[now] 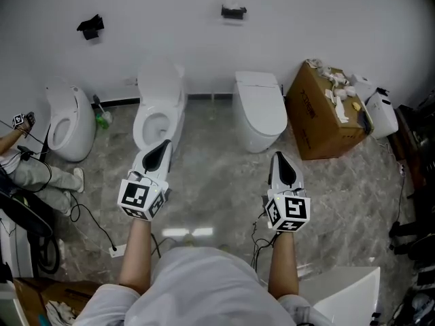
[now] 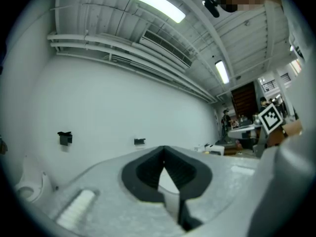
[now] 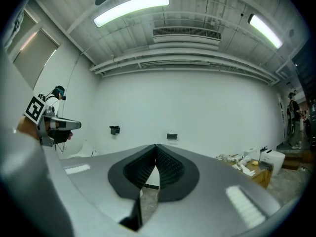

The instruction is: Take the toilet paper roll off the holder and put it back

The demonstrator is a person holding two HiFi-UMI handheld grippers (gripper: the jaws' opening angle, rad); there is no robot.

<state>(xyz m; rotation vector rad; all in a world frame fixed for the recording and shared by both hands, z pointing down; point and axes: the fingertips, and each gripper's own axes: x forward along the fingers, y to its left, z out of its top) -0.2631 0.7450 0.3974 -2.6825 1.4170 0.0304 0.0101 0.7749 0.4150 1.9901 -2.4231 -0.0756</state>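
Jaws together, nothing between them, on both left gripper and right gripper.
No roll can be made out on the black holder high on the wall above the toilets. Such a roll is likely light and crushable, so pinch its sides gently.

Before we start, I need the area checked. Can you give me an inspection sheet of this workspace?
Surface: grey marbled floor.
Job's things: two black wall brackets; no paper roll seen.
Clutter: cardboard box with white scraps on top.
Grippers: left gripper and right gripper both shut, empty.
Cables: black cable on the floor at left.
Surroundings: three white toilets, white wall, seated person at left.
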